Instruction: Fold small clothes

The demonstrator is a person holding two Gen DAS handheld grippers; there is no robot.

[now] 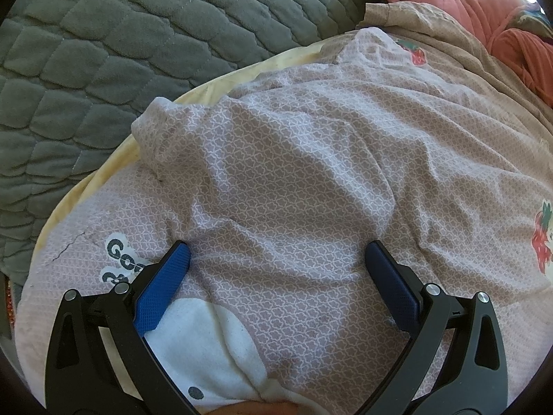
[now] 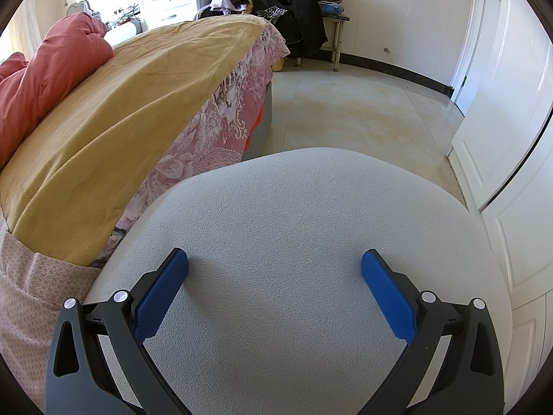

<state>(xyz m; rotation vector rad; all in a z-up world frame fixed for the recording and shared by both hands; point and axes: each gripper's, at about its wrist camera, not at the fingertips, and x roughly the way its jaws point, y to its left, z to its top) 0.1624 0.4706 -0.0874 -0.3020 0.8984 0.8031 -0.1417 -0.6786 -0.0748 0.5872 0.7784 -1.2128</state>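
A small pink garment (image 1: 293,180) with a white lattice print and strawberry patches lies spread and wrinkled across the bed. A white plush part with a dark dot (image 1: 204,356) shows near its lower edge. My left gripper (image 1: 276,256) is open, its blue pads resting just over the cloth with nothing between them. My right gripper (image 2: 274,263) is open and empty above a grey fleece cushion (image 2: 293,214). A corner of the pink garment (image 2: 31,294) shows at the lower left of the right wrist view.
A grey quilted blanket (image 1: 103,52) lies to the upper left, a pale yellow sheet (image 1: 103,166) under the garment. A coral quilt (image 2: 45,79) and mustard blanket (image 2: 121,121) cover the bed. Tiled floor (image 2: 363,114), white doors (image 2: 501,121) and a clothes-laden bench (image 2: 293,10) lie beyond.
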